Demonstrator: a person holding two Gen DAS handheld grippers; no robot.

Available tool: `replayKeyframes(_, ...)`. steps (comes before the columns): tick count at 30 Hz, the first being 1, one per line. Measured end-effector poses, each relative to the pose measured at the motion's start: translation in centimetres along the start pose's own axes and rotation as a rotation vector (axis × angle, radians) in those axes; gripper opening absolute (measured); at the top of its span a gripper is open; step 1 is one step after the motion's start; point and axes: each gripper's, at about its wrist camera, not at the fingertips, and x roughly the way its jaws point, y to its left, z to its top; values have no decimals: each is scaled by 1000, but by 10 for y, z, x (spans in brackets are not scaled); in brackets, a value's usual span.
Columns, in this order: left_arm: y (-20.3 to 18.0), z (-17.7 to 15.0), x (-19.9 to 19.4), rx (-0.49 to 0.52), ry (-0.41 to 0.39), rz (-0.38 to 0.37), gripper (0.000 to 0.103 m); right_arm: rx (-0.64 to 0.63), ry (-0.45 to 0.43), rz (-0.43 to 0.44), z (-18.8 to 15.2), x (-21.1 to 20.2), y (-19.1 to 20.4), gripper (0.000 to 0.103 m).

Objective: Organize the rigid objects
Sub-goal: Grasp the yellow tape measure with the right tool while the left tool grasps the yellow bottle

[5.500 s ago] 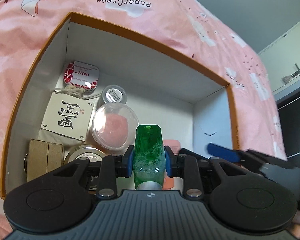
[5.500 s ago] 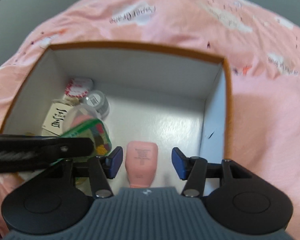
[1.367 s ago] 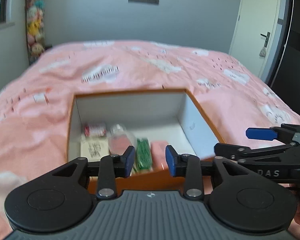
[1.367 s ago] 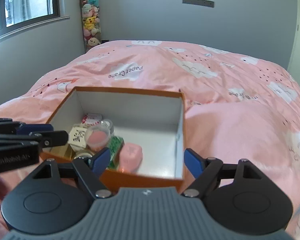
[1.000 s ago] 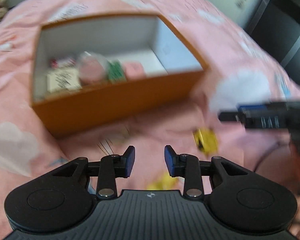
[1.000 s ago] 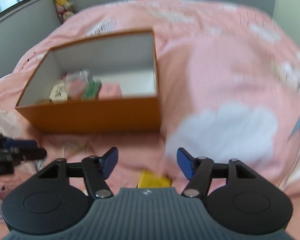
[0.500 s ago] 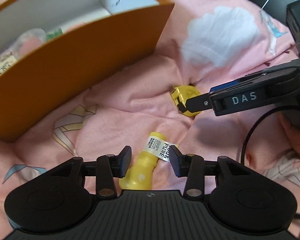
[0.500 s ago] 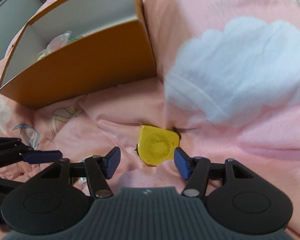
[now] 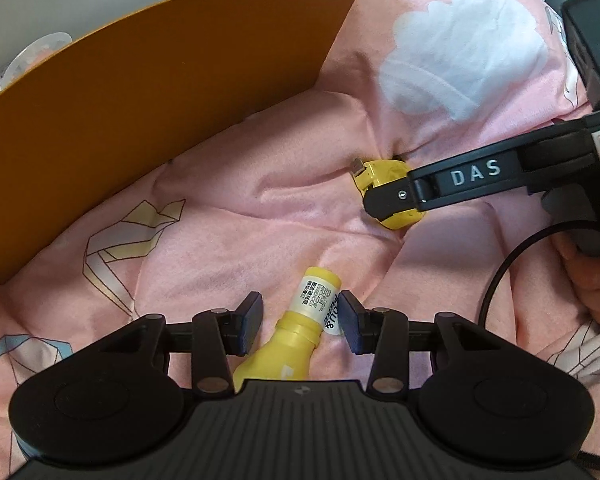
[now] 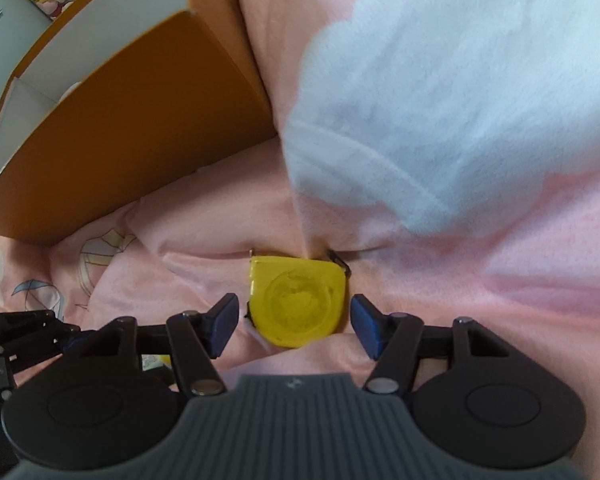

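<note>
Left gripper (image 9: 300,322), jaws part-open and just widened, straddles the yellow bottle (image 9: 296,336) lying on the bedspread (image 9: 260,216); its long axis runs forward between the pads, cap end ahead, unclamped. Right gripper (image 10: 292,326), jaws part-open, brackets the yellow tape measure (image 10: 298,300) lying flat, gaps either side.

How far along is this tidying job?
Partly done: some items already sit in the orange box, though they are mostly hidden. In hand: the left claw is open around a yellow bottle, and the right claw is open around a yellow tape measure. Both lie ungripped on the pink bedspread, still to be boxed.
</note>
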Motion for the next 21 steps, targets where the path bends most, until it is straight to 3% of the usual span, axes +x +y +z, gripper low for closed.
replayKeyframes(11, -1, -2, 12, 5, 0, -17, 46, 23, -7, 26, 3, 8, -5, 54)
replayKeyframes(13, -6, 0, 11, 29, 13, 17, 37, 16, -11, 32, 2, 5, -4, 54)
replayKeyframes(19, -19, -2, 0, 28, -20, 104, 26, 10, -13, 40, 2, 2, -10, 54)
replayKeyframes(21, -17, -8, -10, 9, -53, 69, 26, 7, -20, 42, 1, 3, -7, 54)
